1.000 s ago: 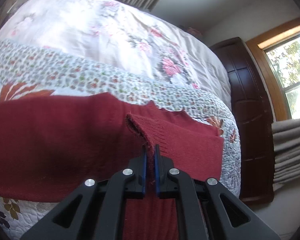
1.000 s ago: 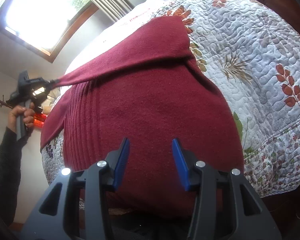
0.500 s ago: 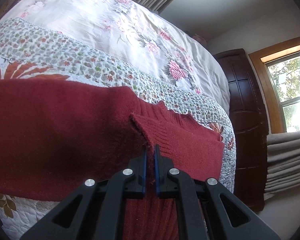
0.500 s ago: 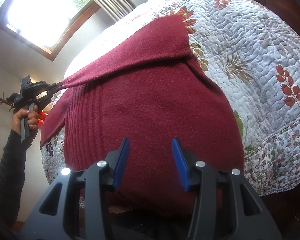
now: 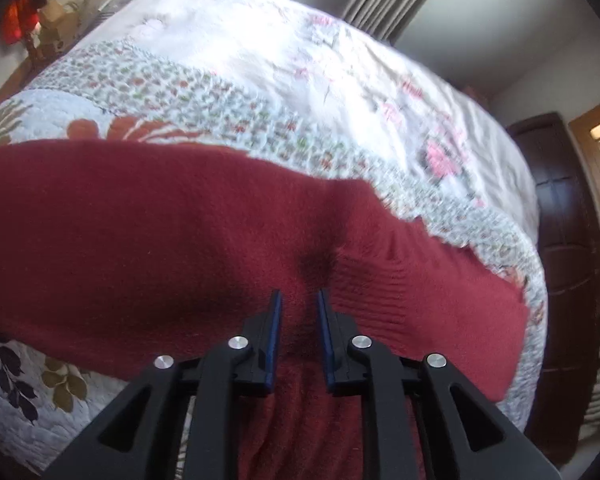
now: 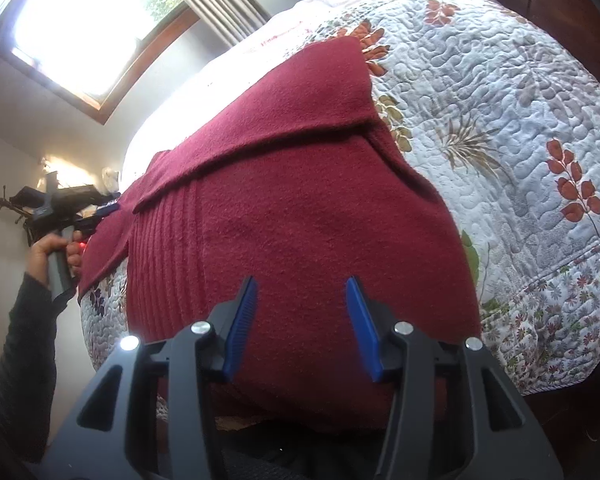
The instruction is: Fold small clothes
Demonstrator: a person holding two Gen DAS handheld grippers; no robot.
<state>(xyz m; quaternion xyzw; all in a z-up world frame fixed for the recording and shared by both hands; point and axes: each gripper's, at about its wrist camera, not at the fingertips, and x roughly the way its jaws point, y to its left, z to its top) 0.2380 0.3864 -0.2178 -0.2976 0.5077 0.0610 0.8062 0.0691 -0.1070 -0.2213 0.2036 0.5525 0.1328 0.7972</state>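
Observation:
A dark red knitted sweater (image 6: 300,208) lies flat on the quilted bed (image 6: 500,140). One sleeve (image 6: 284,112) is folded across its upper part and runs to the left. In the left wrist view the sweater (image 5: 140,220) fills the middle, and the ribbed cuff (image 5: 400,280) rests on the fabric just ahead of my left gripper (image 5: 298,294), whose jaws stand slightly apart with nothing pinched. The right wrist view shows that left gripper (image 6: 104,210) at the cuff end, held by a hand (image 6: 48,248). My right gripper (image 6: 302,280) hovers open over the sweater's body.
The floral quilt (image 5: 180,92) and a pale flowered sheet (image 5: 300,60) cover the bed. Dark wooden furniture (image 5: 568,220) stands at its right side. A bright window (image 6: 80,20) with curtains is behind the bed, and a dark sleeve (image 6: 16,340) is at the left edge.
My left gripper carried the sleeve cuff across the sweater, lowered it and opened, letting the cuff go. The right gripper has stayed open and still.

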